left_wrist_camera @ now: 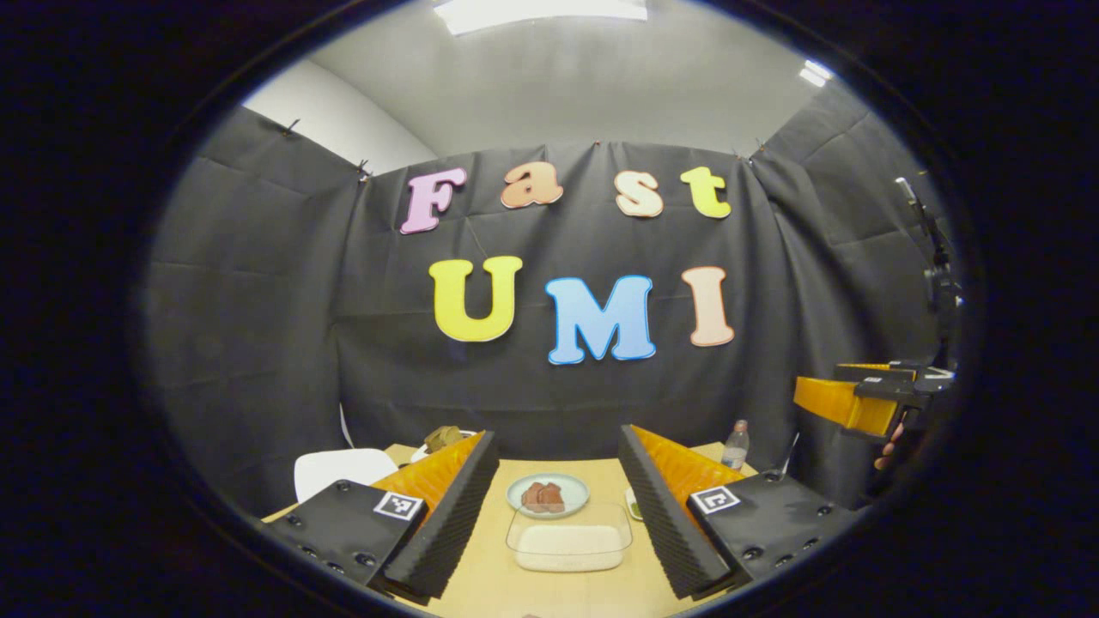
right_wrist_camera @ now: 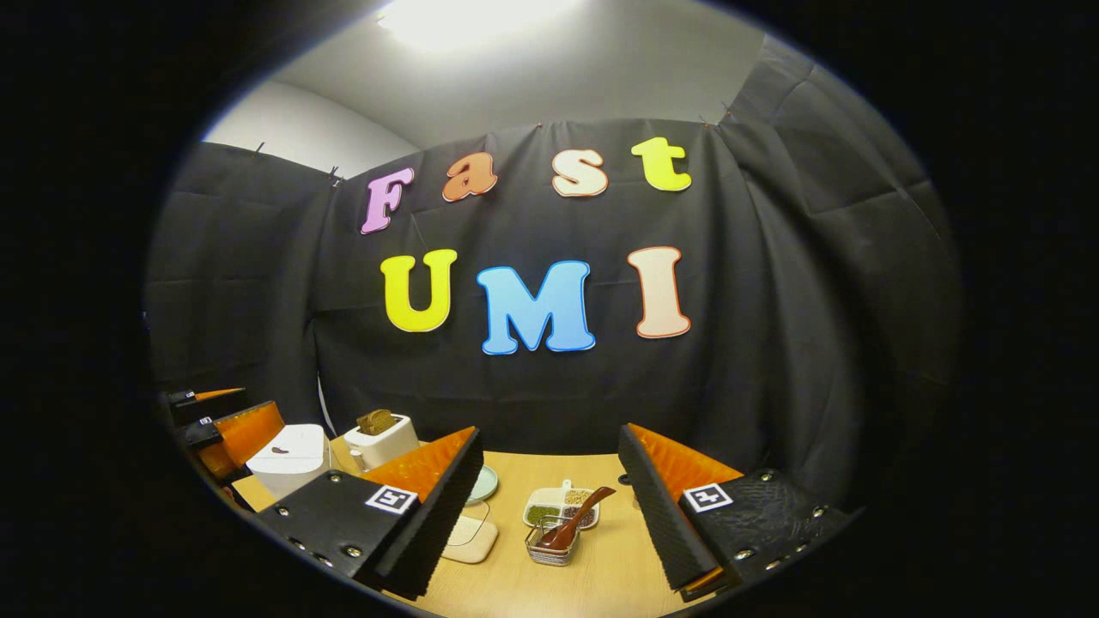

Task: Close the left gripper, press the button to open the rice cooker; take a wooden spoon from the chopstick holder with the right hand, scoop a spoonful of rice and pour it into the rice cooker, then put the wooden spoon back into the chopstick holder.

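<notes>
In the left gripper view my left gripper (left_wrist_camera: 558,442) stands open above the table, nothing between its fingers. Ahead of it lies a clear container of white rice (left_wrist_camera: 569,542). The white rice cooker (left_wrist_camera: 336,468) peeks out behind the left finger. My right gripper (left_wrist_camera: 859,403) hangs in the air at the far right. In the right gripper view that gripper (right_wrist_camera: 549,439) is open and empty. Below it a wooden spoon (right_wrist_camera: 573,520) leans in a wire chopstick holder (right_wrist_camera: 549,548). The rice cooker (right_wrist_camera: 290,455), lid down, sits far left beside the left gripper (right_wrist_camera: 225,429). The rice container (right_wrist_camera: 474,539) is partly hidden.
A plate of brown slices (left_wrist_camera: 547,495) lies behind the rice container. A water bottle (left_wrist_camera: 736,445) stands at the back right. A white toaster with bread (right_wrist_camera: 382,438) stands by the cooker, and a divided dish of grains (right_wrist_camera: 558,506) sits behind the holder. Black cloth walls the table.
</notes>
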`<state>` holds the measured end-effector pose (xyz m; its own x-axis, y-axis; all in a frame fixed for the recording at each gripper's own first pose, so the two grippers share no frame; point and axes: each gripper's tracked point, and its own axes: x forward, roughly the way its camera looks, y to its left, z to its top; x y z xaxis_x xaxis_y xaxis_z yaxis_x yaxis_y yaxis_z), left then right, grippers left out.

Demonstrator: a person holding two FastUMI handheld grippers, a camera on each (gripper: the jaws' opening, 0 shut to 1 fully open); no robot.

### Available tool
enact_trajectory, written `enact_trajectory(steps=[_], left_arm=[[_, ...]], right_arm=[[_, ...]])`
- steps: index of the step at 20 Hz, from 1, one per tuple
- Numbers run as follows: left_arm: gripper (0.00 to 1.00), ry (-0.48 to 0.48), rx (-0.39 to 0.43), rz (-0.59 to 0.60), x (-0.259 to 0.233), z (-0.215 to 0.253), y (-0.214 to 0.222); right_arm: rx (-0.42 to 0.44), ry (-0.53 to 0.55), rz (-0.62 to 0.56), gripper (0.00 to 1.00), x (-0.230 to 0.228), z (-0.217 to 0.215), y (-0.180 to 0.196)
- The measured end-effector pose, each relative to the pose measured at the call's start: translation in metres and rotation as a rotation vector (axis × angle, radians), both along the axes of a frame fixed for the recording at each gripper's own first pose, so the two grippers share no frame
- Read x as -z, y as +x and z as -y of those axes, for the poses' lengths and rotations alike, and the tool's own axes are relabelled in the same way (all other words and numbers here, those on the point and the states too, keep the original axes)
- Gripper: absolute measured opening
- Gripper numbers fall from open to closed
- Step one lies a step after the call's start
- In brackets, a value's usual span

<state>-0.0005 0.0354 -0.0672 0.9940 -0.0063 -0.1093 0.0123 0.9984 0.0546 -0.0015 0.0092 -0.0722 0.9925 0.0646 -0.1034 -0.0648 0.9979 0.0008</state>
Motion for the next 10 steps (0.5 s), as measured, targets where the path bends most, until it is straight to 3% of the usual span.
enact_trajectory(steps=[4,7,8,10], left_arm=[[0.71,-0.005,0.031,-0.047,0.019,-0.031,0.019],[0.09,-0.040,0.026,-0.131,0.047,-0.075,0.040],[0.14,-0.061,0.016,-0.152,0.054,-0.093,0.046],[0.08,-0.142,0.041,-0.216,0.076,-0.125,0.057]], right_arm=[[0.022,-0.009,-0.011,0.97,0.002,-0.018,0.009],[0.065,-0.001,-0.023,0.97,0.004,-0.038,0.018],[0.078,-0.007,-0.023,0.97,0.006,-0.046,0.022],[0.101,-0.020,-0.037,0.97,0.013,-0.061,0.029]])
